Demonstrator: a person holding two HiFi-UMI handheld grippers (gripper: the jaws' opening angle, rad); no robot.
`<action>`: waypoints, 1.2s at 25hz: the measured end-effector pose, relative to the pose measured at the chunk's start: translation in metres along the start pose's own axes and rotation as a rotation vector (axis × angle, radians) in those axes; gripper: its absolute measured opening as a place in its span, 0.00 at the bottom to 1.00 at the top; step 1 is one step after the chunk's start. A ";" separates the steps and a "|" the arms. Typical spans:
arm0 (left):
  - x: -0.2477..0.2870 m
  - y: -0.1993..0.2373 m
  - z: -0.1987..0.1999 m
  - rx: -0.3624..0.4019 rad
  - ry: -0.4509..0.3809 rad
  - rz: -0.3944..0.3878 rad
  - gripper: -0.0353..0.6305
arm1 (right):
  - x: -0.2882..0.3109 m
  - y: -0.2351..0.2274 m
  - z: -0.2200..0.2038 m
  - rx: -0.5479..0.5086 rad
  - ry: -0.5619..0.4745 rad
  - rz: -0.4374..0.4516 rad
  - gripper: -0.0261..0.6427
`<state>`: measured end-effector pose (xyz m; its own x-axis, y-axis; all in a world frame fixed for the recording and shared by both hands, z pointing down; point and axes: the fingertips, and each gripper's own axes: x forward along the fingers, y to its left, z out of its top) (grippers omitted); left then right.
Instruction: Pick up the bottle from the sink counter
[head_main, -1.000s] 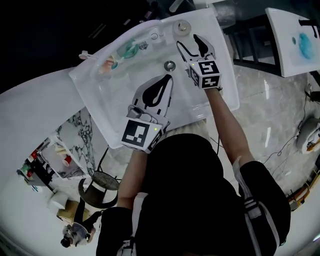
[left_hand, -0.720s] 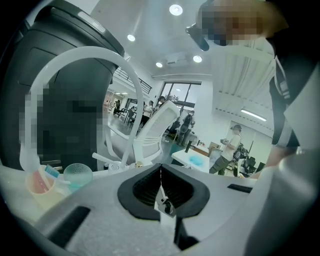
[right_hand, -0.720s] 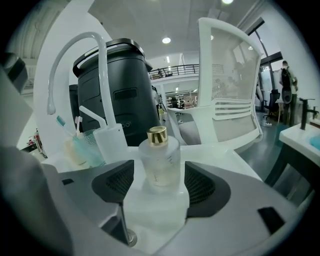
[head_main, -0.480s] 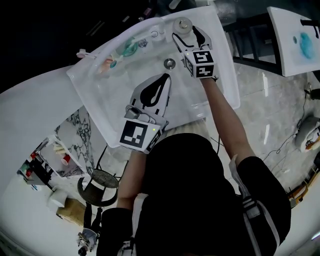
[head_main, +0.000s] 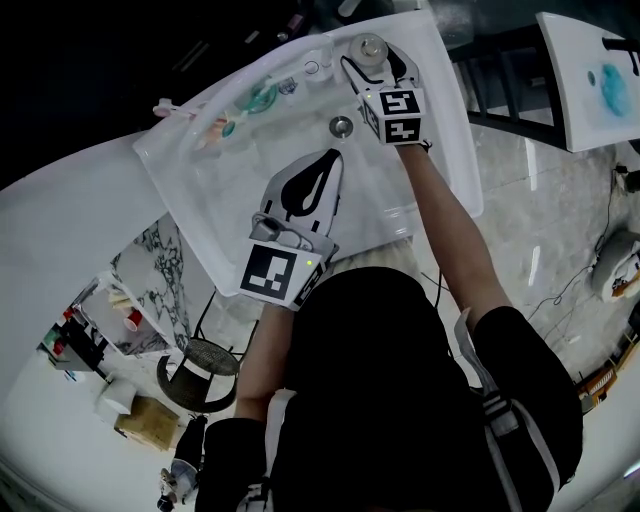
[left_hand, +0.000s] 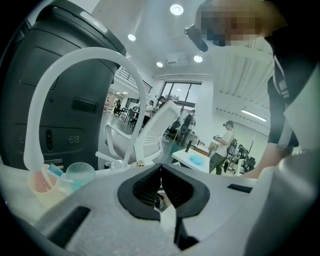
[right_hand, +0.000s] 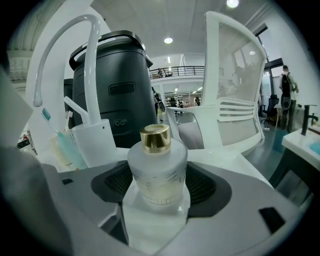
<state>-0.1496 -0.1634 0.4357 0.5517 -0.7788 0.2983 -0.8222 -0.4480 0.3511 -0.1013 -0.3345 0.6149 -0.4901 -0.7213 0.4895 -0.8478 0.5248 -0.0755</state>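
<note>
A frosted glass bottle with a gold cap stands upright on the back right corner of the white sink counter. From above I see its round cap. My right gripper reaches around it. In the right gripper view the bottle stands between the two dark pads of that gripper. Its jaws have just been opening and stand wide, with no squeeze that I can see. My left gripper hovers over the basin, shut and empty, its tips meeting.
A curved white faucet rises left of the bottle, with a white holder and toothbrushes beside it. Teal and pink cups stand along the counter's back edge. The drain lies in the basin. A white chair stands behind the counter.
My right gripper has moved toward the back of the sink and a little down, and its jaws now flank the bottle. The left gripper has stayed where it was.
</note>
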 end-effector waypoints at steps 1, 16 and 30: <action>0.000 0.000 0.000 0.000 0.001 0.000 0.08 | 0.001 0.000 0.000 0.000 -0.002 -0.002 0.51; -0.006 0.000 -0.001 0.004 0.008 0.020 0.08 | 0.006 -0.001 0.001 -0.011 0.001 0.008 0.53; -0.019 -0.017 0.000 0.006 -0.030 0.097 0.08 | -0.032 0.012 0.000 -0.057 -0.005 0.104 0.53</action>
<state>-0.1466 -0.1413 0.4238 0.4649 -0.8314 0.3042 -0.8725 -0.3721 0.3166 -0.0962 -0.3050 0.5981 -0.5755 -0.6639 0.4775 -0.7798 0.6214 -0.0759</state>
